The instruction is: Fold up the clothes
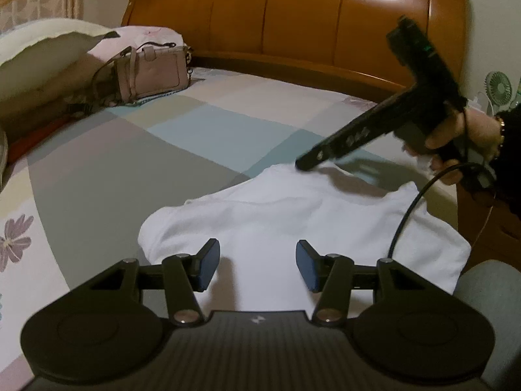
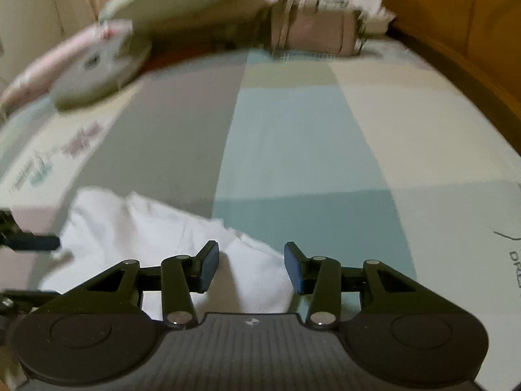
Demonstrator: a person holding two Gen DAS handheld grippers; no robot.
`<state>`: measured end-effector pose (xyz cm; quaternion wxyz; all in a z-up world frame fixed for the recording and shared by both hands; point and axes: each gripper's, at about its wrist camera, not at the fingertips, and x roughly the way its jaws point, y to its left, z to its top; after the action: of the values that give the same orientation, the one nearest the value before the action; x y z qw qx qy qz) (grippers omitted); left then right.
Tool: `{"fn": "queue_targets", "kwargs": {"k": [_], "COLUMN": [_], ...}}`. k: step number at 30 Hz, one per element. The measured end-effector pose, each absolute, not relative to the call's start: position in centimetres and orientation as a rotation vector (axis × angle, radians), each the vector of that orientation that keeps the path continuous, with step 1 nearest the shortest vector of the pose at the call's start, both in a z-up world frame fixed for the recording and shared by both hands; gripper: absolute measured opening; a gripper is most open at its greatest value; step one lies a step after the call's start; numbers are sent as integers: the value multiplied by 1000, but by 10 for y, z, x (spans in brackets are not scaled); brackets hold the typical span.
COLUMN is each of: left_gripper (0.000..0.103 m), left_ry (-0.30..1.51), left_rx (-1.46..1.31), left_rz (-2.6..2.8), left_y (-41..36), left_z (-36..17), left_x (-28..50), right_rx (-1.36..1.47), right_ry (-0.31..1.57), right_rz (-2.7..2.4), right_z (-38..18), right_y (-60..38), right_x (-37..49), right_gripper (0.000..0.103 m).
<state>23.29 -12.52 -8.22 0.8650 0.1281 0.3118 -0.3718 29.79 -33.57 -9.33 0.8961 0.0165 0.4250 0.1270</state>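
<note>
A white garment lies partly folded on the patchwork bedsheet. My left gripper is open just above the garment's near part, nothing between its blue pads. In the left wrist view, a hand holds the right gripper with its tips down at the garment's far edge. From the right wrist view, the right gripper is open over the white garment near its edge, and holds nothing. A black finger of the left gripper pokes in at the left.
A pink handbag and pillows lie at the head of the bed before the wooden headboard. A small fan stands at the right. A black cable hangs across the garment. The bed's wooden side rail is at the right.
</note>
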Motion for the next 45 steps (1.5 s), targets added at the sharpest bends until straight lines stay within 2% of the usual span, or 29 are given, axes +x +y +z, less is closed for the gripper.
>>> {"fn": "queue_targets", "kwargs": {"k": [1, 2, 8, 12, 17, 19, 22, 27, 29, 30, 35, 38, 39, 45], "left_gripper": [52, 52, 56, 56, 56, 54, 55, 61, 71, 72, 72, 75, 75, 75], "left_ry": [655, 656, 673, 691, 718, 712, 686, 652, 660, 664, 684, 695, 699, 772], "left_rx": [268, 267, 256, 242, 204, 189, 169, 248, 267, 277, 325, 354, 364, 337], "left_rz": [-780, -780, -773, -758, -721, -689, -671, -639, -623, -614, -572, -546, -537, -542], "left_y": [-126, -126, -129, -131, -133, -133, -128, -120, -115, -113, -101, -94, -92, -84], "left_z": [-83, -83, -89, -95, -101, -96, -84, -71, -68, -67, -60, -56, -55, -50], "left_x": [234, 235, 244, 255, 279, 285, 279, 250, 245, 242, 227, 219, 216, 237], "right_rx": [25, 1, -64, -21, 56, 54, 45, 30, 24, 20, -7, -24, -37, -98], "right_ry": [898, 893, 871, 841, 800, 817, 846, 895, 914, 924, 847, 799, 799, 837], "right_rz": [270, 273, 233, 212, 231, 243, 259, 286, 297, 303, 288, 335, 362, 604], "right_z": [-97, -96, -92, -87, -67, -69, -73, -80, -83, -84, -56, -42, -44, -67], "right_y": [-333, -330, -328, -336, -344, -343, -340, -335, -333, -332, -325, -304, -292, -215], "right_x": [299, 296, 288, 289, 276, 262, 242, 208, 194, 187, 160, 147, 146, 133], "right_gripper": [21, 5, 3, 4, 13, 26, 40, 39, 37, 35, 37, 46, 49, 49]}}
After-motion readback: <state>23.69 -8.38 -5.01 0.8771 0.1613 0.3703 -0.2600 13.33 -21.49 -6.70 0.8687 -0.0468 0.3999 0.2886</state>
